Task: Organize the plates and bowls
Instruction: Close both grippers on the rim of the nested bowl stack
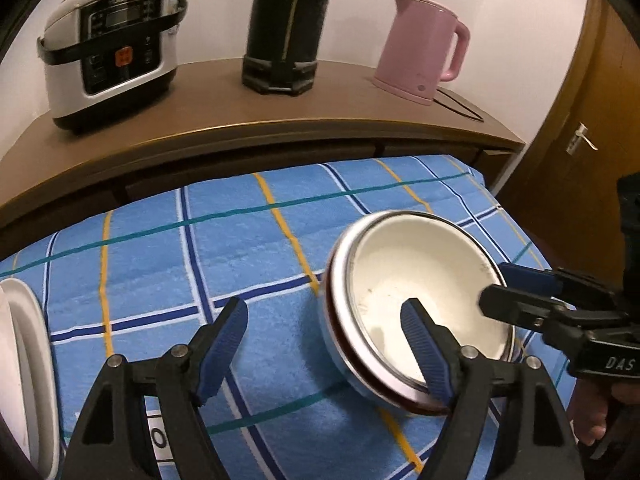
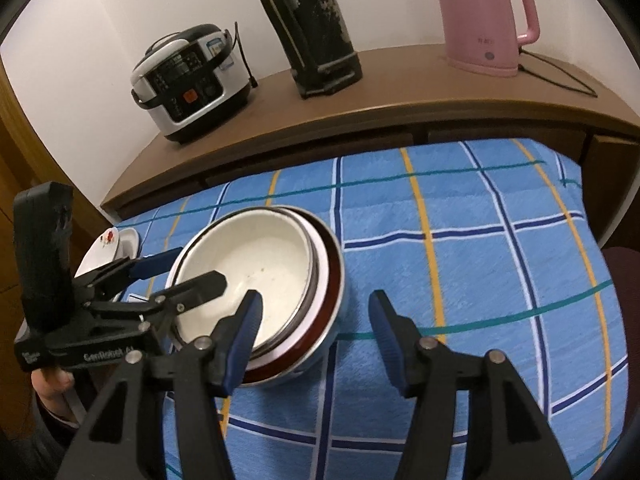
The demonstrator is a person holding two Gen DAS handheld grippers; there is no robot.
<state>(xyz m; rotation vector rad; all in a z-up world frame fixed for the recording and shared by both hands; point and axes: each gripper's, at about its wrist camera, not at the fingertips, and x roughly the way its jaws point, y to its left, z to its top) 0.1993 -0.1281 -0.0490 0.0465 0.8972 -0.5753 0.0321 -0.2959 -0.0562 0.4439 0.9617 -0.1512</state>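
White bowls (image 2: 256, 276) sit nested on the blue cloth (image 2: 460, 264), lower ones mostly hidden. Plates (image 1: 24, 360) are cut off at the edge. Both the left gripper (image 1: 324, 348) and right gripper (image 2: 314, 334) straddle the rim, released. Cooker (image 1: 112, 48) and kettle (image 1: 420, 48) stand behind.

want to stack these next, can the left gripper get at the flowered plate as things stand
Probably yes. The left gripper stands open and holds nothing, and the flowered plate lies just beyond it on the blue checked cloth, with nothing on top. It would first have to leave the nested bowls.
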